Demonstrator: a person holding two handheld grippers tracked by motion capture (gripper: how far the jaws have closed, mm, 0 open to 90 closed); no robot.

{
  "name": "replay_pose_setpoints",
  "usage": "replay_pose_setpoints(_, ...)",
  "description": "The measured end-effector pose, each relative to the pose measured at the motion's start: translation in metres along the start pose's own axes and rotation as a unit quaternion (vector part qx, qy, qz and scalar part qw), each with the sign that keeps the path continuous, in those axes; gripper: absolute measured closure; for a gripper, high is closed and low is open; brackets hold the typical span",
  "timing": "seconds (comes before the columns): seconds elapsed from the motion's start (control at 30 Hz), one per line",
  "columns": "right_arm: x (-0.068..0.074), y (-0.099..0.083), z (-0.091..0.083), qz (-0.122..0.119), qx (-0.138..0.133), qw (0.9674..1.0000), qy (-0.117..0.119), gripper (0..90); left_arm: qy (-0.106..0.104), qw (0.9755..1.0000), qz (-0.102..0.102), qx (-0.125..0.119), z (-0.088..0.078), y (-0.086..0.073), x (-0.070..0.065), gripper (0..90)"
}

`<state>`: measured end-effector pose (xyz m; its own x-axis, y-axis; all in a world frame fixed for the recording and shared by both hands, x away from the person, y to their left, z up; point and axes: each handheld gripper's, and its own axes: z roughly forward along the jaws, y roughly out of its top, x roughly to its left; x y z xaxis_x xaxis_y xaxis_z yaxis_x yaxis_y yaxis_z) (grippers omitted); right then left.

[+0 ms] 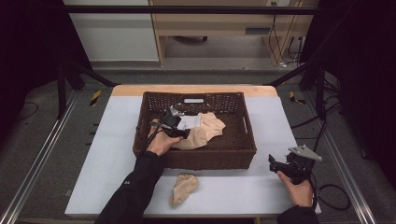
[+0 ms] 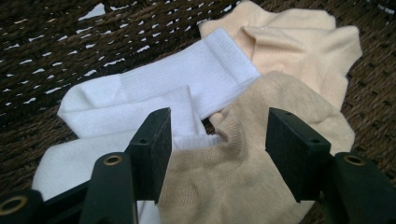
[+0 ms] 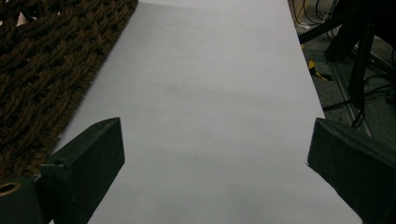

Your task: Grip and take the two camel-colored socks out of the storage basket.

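left hand-held gripper point(image 2: 217, 156) jaws apart over beige sock point(image 2: 261, 154) in wicker basket point(image 1: 233, 156) | second beige sock point(image 1: 183, 187) on surface point(image 1: 243, 191), 6 o'clock of basket | right hand-held gripper point(image 1: 275, 164) apart, idle | tip: withdraw straight up, don't snag sock

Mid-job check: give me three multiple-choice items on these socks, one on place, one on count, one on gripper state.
1. Where is the left gripper?
A. over the basket
B. on the floor
C. beside the right gripper

2. How many socks lie outside the basket?
A. none
B. one
C. three

3. The right gripper is:
A. shut on a sock
B. shut on the basket rim
C. open

Key: 1 A, it hangs above the socks inside; 2 B, one beige sock on the table; 3 C, its jaws stand wide over bare table.
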<state>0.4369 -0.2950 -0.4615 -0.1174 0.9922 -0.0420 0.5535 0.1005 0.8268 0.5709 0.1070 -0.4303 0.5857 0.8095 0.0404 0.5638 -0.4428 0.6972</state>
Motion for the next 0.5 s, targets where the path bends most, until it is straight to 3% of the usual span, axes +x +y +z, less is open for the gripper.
replay_pose_setpoints(0.3, -0.001, 0.0, 0.0, 0.002, 0.001, 1.0, -0.002, 4.1, -0.001, 0.9992, 0.007, 0.039, 0.011, 0.0, -0.008, 44.2)
replay_pose_setpoints(0.5, -0.001, 0.0, 0.0, 0.001, 0.001, 1.0, -0.002, 4.1, -0.005, 0.9977, -0.001, 0.067, 0.016, 0.0, -0.005, 59.2)
